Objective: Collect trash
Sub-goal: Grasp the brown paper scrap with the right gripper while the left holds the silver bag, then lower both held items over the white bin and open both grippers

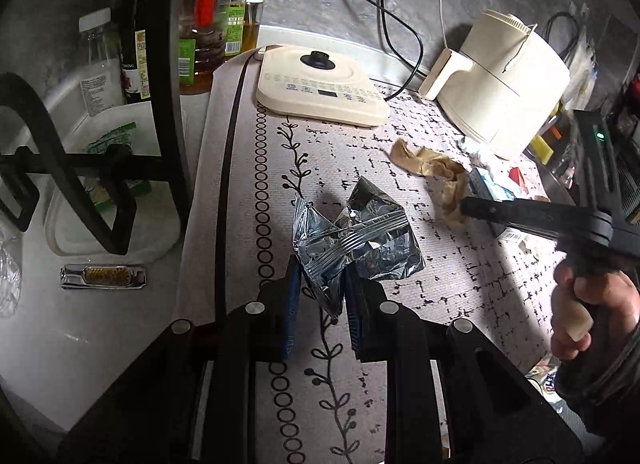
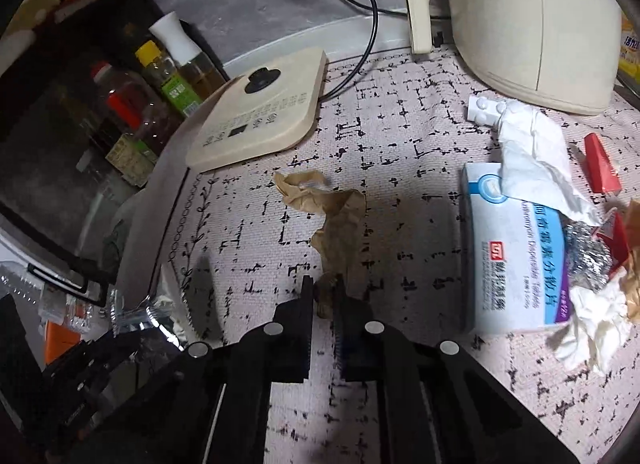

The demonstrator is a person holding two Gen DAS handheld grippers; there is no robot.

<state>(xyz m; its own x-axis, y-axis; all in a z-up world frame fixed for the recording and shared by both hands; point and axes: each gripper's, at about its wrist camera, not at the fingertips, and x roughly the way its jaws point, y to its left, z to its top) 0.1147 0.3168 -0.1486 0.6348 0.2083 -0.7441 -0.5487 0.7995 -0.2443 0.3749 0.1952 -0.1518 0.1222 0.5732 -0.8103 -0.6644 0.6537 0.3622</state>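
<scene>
My left gripper [image 1: 322, 288] is clamped on the foil wrapper [image 1: 352, 240], pinching its lower corner so the crumpled body stands clear above the fingers and off the mat [image 1: 248, 191]. I judge that grip is meant for carrying: one piece is collected and kept off the table while the other hand works.

My right gripper [image 2: 323, 296] has its jaws drawn together on the near end of the brown paper [image 2: 332, 219], which trails away from the fingertips and lies on the mat. The pinch looks thin, only a corner, so the paper could slip when lifted.

More trash sits to the right of that paper: a pill box [image 2: 508, 248], white tissue [image 2: 536, 167] draped over it, and a foil ball [image 2: 588, 260] touching its far side.

For room, the mat is bare between the two grippers. Behind stand the cooker base [image 2: 260, 119] and the fryer [image 2: 532, 23], with a black cord [image 2: 368, 31] running between them; I would lift straight up, not forward. The mat's left edge drops to a white counter [image 1: 80, 336], near my left gripper.
</scene>
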